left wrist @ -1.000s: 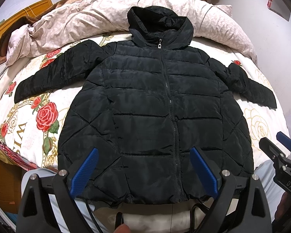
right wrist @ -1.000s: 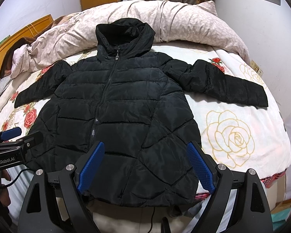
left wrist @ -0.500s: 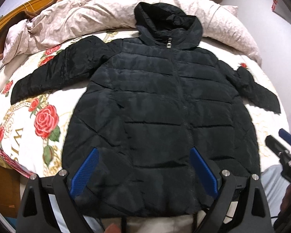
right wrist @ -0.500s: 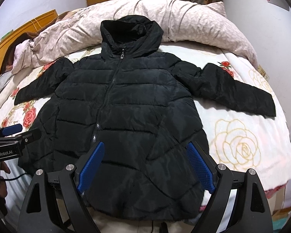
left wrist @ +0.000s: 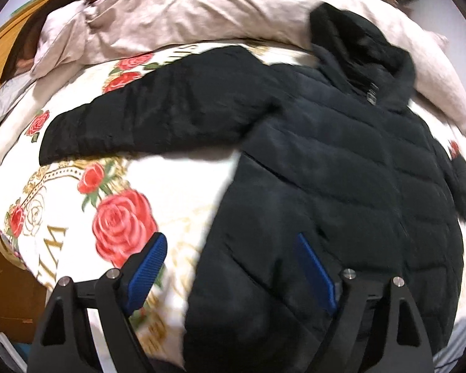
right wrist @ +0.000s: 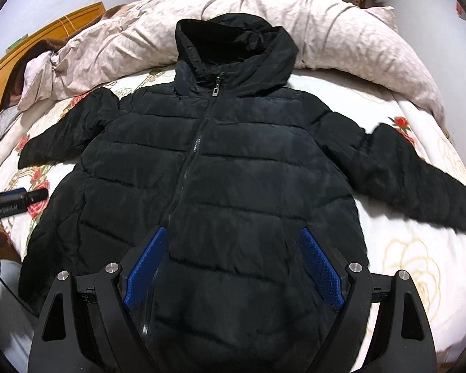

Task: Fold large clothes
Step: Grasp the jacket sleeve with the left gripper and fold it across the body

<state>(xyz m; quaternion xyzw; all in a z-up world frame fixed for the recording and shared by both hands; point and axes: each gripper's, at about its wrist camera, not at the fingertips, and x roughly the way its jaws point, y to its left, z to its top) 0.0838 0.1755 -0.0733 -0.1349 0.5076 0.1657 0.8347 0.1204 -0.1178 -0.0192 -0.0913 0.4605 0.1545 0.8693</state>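
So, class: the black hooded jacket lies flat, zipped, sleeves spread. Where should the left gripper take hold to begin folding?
Probably the jacket's left side edge near the hem, from the bedsheet side. That edge lies free, and the left gripper, jaws closing with nothing pinched, straddles it.

A bed [right wrist: 419, 279] with a rose-print sheet, a rumpled pink duvet [right wrist: 341, 25], a wooden headboard [right wrist: 52, 28], pale walls.
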